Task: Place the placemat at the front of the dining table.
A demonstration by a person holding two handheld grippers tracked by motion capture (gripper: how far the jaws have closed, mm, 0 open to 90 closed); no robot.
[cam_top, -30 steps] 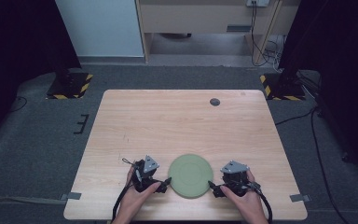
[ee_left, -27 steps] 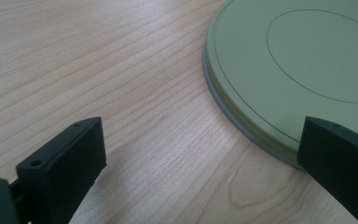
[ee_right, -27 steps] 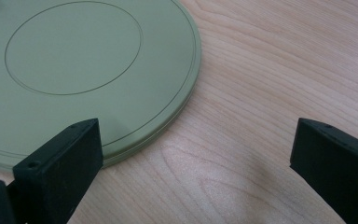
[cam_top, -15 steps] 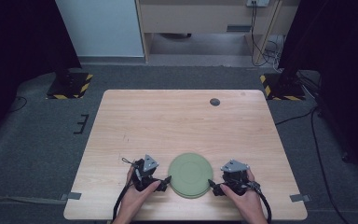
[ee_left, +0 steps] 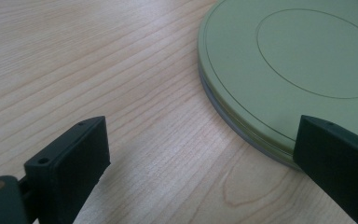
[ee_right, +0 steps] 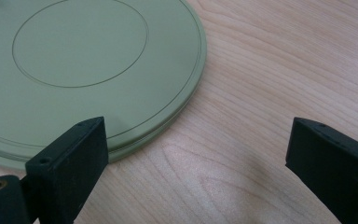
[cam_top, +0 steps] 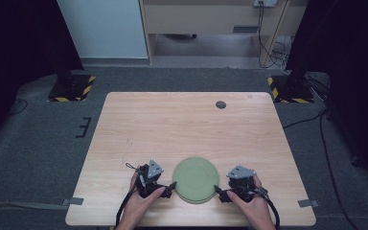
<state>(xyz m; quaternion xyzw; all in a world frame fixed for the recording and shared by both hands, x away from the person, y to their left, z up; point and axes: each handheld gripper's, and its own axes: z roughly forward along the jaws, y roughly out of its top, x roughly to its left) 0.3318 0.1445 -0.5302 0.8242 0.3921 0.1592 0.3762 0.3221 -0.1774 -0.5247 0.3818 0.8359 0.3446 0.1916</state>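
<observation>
High view shows little has changed: both grippers, left [cam_top: 170,186] and right [cam_top: 217,191], stay with jaws spread flanking the round green plastic plate [cam_top: 195,178] on the wooden counter [cam_top: 182,124], no grasp begun.

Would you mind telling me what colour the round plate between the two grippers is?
The plate is a plain, muted sage green, seen best in the right gripper view.

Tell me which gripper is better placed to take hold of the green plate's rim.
Marginally the left gripper: its jaws are open and one overlaps the green plate rim. The right gripper sits similarly close.
</observation>
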